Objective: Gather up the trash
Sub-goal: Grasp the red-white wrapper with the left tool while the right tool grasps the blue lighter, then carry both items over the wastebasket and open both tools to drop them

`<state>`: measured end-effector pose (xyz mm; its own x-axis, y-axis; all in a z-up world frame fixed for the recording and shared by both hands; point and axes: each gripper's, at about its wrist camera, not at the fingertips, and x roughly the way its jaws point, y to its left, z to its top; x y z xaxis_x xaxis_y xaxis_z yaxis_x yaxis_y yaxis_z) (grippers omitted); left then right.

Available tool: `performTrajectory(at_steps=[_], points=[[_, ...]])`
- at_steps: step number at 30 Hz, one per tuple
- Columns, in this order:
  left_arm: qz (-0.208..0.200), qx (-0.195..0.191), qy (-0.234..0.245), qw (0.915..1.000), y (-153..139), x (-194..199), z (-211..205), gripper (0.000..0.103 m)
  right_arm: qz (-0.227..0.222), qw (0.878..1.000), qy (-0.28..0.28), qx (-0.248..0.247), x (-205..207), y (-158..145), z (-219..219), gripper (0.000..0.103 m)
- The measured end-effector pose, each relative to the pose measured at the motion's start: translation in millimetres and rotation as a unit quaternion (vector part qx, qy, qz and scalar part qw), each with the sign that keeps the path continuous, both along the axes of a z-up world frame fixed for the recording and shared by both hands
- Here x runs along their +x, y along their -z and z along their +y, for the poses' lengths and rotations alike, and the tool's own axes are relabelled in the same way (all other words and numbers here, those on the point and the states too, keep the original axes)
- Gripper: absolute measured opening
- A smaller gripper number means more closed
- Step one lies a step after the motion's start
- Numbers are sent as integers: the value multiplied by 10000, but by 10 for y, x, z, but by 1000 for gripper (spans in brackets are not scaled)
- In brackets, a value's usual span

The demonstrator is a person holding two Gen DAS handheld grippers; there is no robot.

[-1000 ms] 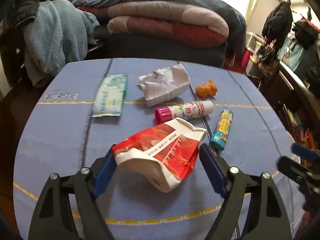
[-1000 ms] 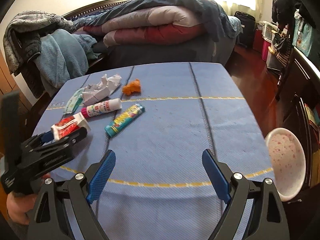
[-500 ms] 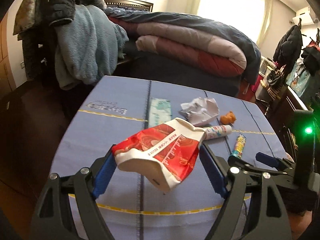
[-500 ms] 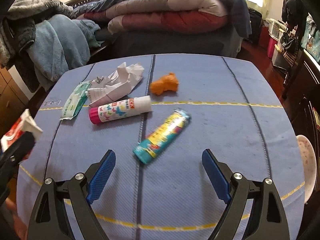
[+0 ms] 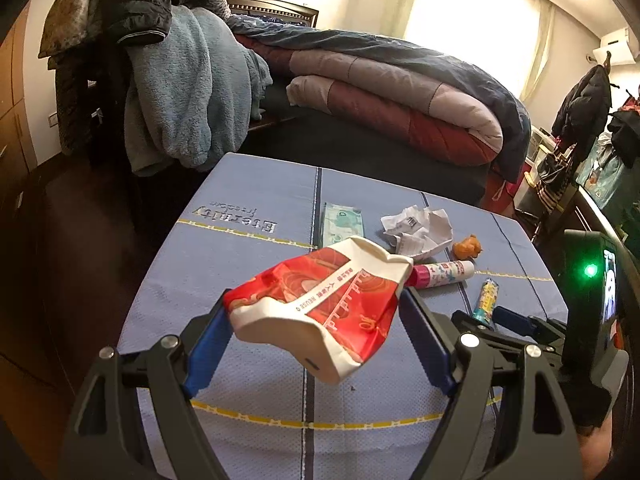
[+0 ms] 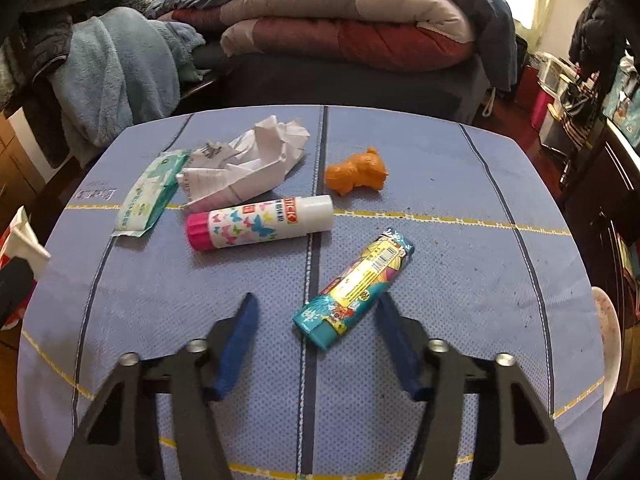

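Note:
My left gripper (image 5: 316,320) is shut on a crushed red and white paper cup (image 5: 320,304) and holds it above the blue mat (image 5: 248,216). My right gripper (image 6: 316,316) is open, its fingers on either side of the near end of a teal candy wrapper (image 6: 354,288) lying on the mat (image 6: 460,220). Crumpled white paper (image 6: 248,164) lies at the back, also in the left wrist view (image 5: 418,230). A green wipes packet (image 6: 150,194) lies left of it.
A glue stick with a pink cap (image 6: 260,222) and an orange toy animal (image 6: 356,176) lie on the mat. A bed with folded quilts (image 6: 340,28) stands behind. A speckled bowl (image 6: 606,320) sits off the mat's right edge. Clothes (image 5: 176,80) hang at the left.
My left gripper has lifted and pulled back left with the cup. My right gripper has moved forward and down to the teal wrapper, and its fingers have narrowed around it.

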<state>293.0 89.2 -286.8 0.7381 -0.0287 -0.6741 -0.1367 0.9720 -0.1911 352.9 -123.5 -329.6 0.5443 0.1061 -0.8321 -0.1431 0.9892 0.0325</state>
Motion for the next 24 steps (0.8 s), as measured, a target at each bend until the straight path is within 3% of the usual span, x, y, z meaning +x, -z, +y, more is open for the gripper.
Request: performTrajectory(at_steps=[4, 13, 24], points=[[-16, 31, 24, 10000, -34, -16, -40, 81, 13, 9999, -140, 29, -32, -26, 27, 28], [-75, 160, 155, 9997, -167, -61, -241, 81, 48, 9989, -99, 456, -219, -114, -267, 24], [-267, 319, 613, 9972, -407, -110, -843, 81, -67, 9894, 396, 1395, -594, -345, -1143, 22]])
